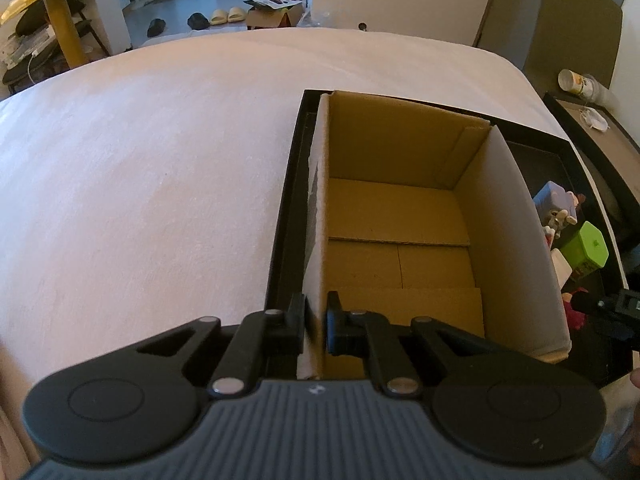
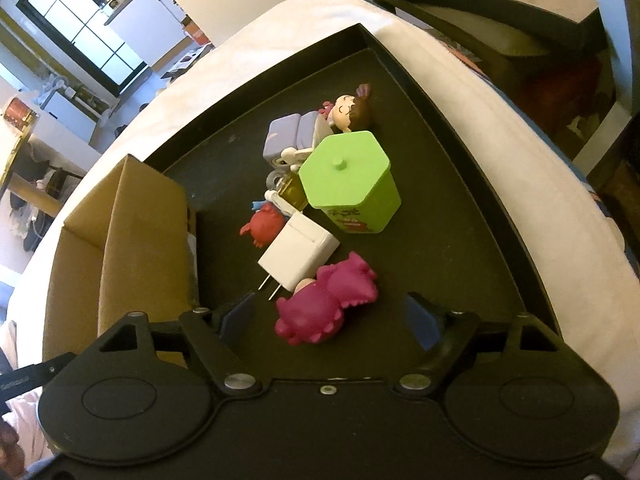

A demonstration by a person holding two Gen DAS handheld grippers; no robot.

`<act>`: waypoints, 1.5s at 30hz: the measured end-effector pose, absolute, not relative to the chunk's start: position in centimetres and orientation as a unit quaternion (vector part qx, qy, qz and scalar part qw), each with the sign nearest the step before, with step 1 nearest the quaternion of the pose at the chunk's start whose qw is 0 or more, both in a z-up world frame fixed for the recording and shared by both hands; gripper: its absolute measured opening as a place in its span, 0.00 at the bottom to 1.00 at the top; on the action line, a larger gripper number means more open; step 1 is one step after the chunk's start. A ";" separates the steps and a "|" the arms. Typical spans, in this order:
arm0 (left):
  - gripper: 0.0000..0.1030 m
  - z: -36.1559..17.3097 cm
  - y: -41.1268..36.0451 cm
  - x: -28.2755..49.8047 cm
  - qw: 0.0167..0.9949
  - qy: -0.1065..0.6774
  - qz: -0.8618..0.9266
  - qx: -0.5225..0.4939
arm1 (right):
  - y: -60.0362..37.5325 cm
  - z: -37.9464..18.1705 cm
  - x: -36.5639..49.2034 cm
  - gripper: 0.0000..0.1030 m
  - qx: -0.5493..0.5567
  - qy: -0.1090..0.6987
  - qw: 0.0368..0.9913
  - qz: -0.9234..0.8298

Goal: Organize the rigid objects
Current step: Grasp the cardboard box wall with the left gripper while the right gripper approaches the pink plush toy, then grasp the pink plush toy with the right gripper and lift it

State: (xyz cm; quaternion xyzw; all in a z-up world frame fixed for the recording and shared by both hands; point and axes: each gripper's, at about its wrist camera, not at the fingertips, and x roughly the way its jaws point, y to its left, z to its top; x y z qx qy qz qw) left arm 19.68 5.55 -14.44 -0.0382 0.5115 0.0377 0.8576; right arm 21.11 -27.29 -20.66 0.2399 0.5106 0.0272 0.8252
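Left wrist alone: left hand-held gripper (image 1: pixel 316 322) clenched on cardboard box (image 1: pixel 316 208) wall

magenta figurine (image 2: pixel 326 300) lying | white charger (image 2: pixel 298 254) beside | green hexagonal box (image 2: pixel 350 180) upright

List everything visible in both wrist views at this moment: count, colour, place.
black tray: one, black, on the white-covered surface
cardboard box: one, brown, empty, standing in the tray's left part
green container: one, lime, hexagonal with lid, mid-tray
white charger: one, white, prongs toward the camera, beside the container
magenta figure: one, magenta, lying nearest the camera
red figure: one, red, left of the charger
doll figure: one, brown-haired, far end of the pile
purple toy: one, lilac, next to the doll
left hand-held gripper: shut on the box's near wall
right hand-held gripper: open, over the magenta figure
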 end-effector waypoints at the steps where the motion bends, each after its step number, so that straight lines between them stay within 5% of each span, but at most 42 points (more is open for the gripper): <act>1: 0.09 -14.5 5.5 19.6 0.858 0.511 0.037 -0.037 | -27.2 -20.8 21.2 0.76 0.238 0.512 0.825 0.025; 8: 0.09 -14.7 6.1 19.4 0.856 0.513 0.038 -0.047 | -25.9 -21.4 21.4 0.75 0.205 0.514 0.833 0.024; 13: 0.09 -15.1 6.2 19.9 0.857 0.511 0.042 -0.051 | -25.1 -21.7 21.5 0.60 0.175 0.506 0.844 0.018; 45: 0.09 -15.4 5.3 19.8 0.851 0.522 0.055 -0.035 | -22.6 -14.6 19.2 0.59 0.109 0.443 0.887 0.074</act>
